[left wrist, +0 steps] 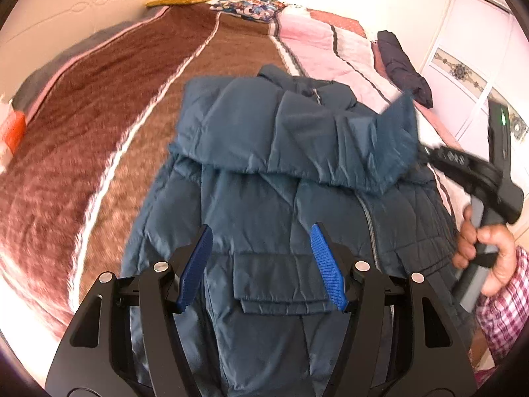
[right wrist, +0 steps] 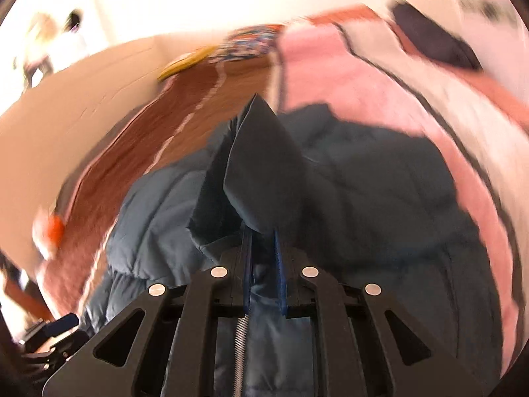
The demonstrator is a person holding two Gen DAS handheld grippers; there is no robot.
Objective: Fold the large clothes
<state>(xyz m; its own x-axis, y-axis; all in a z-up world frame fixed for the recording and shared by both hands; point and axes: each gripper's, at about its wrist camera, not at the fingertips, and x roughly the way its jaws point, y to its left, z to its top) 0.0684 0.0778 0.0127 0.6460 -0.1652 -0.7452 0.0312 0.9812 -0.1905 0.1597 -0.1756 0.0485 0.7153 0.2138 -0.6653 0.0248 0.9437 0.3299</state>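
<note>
A dark teal quilted jacket (left wrist: 284, 172) lies on the bed, its hood folded down over the chest and its zipper running down the front. My left gripper (left wrist: 261, 251) is open and empty above the jacket's pocket flap. My right gripper (right wrist: 263, 241) is shut on a fold of the jacket (right wrist: 261, 165) and lifts it in a peak; this view is motion blurred. The right gripper also shows in the left wrist view (left wrist: 426, 152), held in a hand at the jacket's right edge near the hood's raised corner.
The bed has a brown fuzzy blanket (left wrist: 99, 132) on the left and a pink striped quilt (left wrist: 330, 43) on the right. A dark folded garment (left wrist: 403, 66) lies on the quilt. Pillows (left wrist: 248, 3) sit at the head. A wardrobe (left wrist: 479, 49) stands at right.
</note>
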